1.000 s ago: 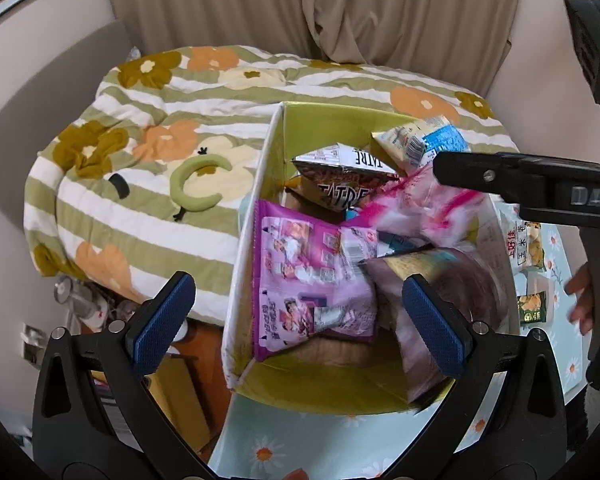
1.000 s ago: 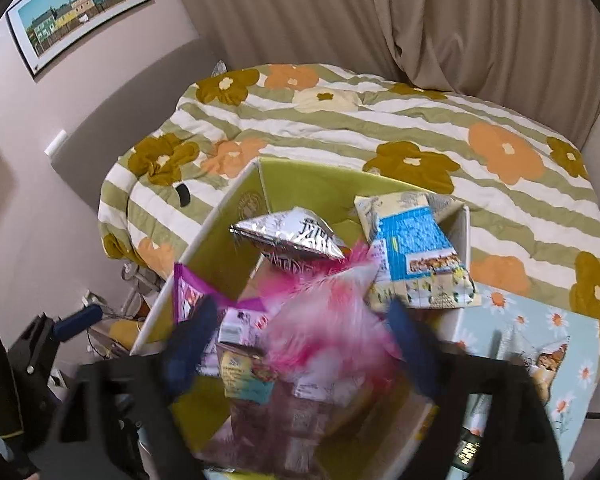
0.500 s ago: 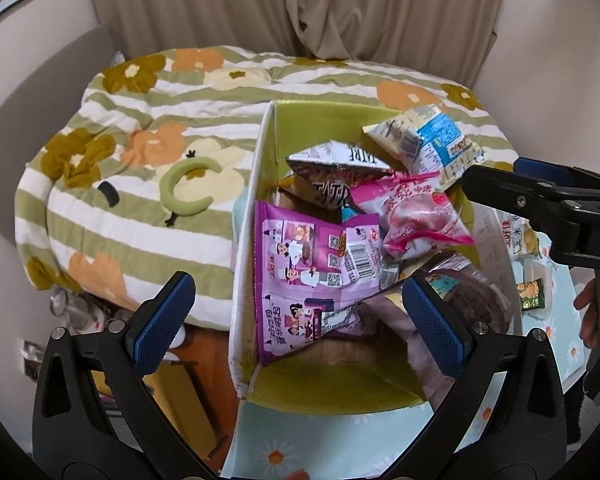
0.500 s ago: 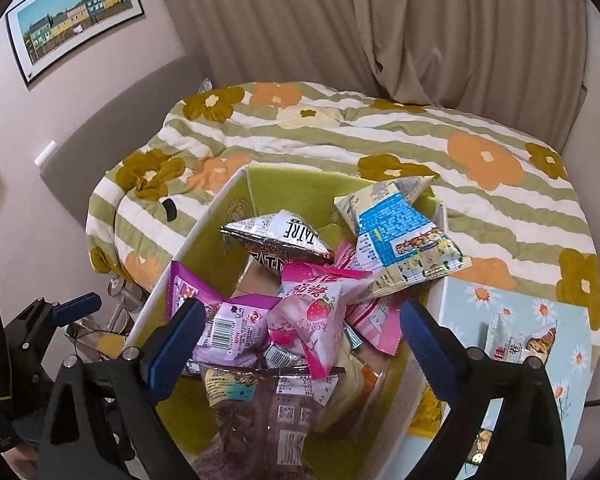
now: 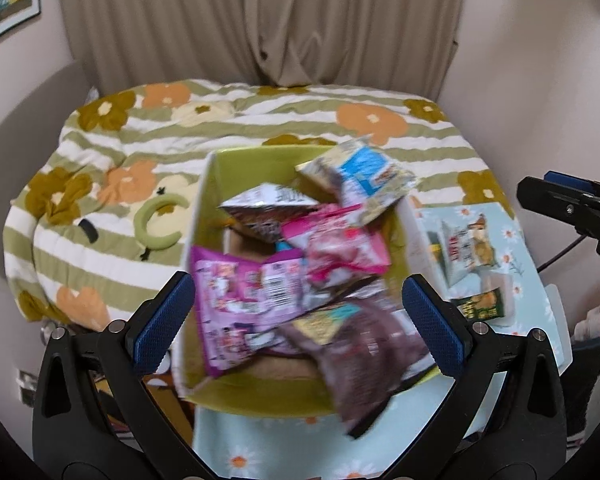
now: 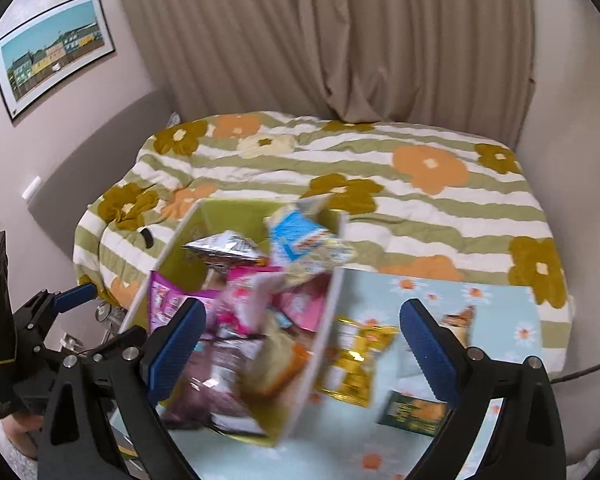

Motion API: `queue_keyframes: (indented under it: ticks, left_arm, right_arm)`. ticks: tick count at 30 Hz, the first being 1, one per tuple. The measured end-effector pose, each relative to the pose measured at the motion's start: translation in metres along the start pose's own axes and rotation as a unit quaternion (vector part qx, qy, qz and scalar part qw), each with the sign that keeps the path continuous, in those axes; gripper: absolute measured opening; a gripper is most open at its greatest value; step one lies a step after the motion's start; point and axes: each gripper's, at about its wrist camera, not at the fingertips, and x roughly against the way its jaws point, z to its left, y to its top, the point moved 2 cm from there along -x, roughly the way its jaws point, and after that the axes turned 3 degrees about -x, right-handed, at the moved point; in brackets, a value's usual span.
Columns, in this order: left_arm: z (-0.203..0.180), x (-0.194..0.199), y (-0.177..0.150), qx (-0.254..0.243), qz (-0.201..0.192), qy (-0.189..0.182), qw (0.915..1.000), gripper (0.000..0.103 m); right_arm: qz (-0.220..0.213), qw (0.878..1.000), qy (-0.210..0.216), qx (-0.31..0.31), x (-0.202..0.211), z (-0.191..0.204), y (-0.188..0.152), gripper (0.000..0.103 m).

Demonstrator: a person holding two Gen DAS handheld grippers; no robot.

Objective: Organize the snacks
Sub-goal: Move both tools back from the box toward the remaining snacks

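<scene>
Fingers spread, empty, over box running lengthwise toward bed.

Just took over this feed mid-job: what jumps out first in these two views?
A green box crammed with snack bags sits on the daisy tablecloth, a pink packet on top. Behind it lies a flowered striped quilt. The left gripper and right gripper hang open, empty.

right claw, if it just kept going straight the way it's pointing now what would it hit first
Most likely the yellow snack packet on the floral tablecloth, just outside the green box's right wall. The open right claw frames that wall too, so with blur and unclear depth, the wall could come first.
</scene>
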Motion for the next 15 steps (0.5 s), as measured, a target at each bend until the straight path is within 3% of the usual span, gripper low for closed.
queue_keyframes:
  ticks: [6,15]
  left_arm:
    - [-0.059,0.004,0.005,-0.011,-0.007,-0.012,0.9998,0.102]
    - [-0.167,-0.013,0.000,-0.052,0.009,-0.028,0.9982,0.102]
  right_arm:
    - [-0.012,0.999,-0.024,-0.025,0.030,-0.062,-0.014,0.097]
    - [0.015,0.999,-0.037,-0.035,0.042,-0.149,-0.038,0.097]
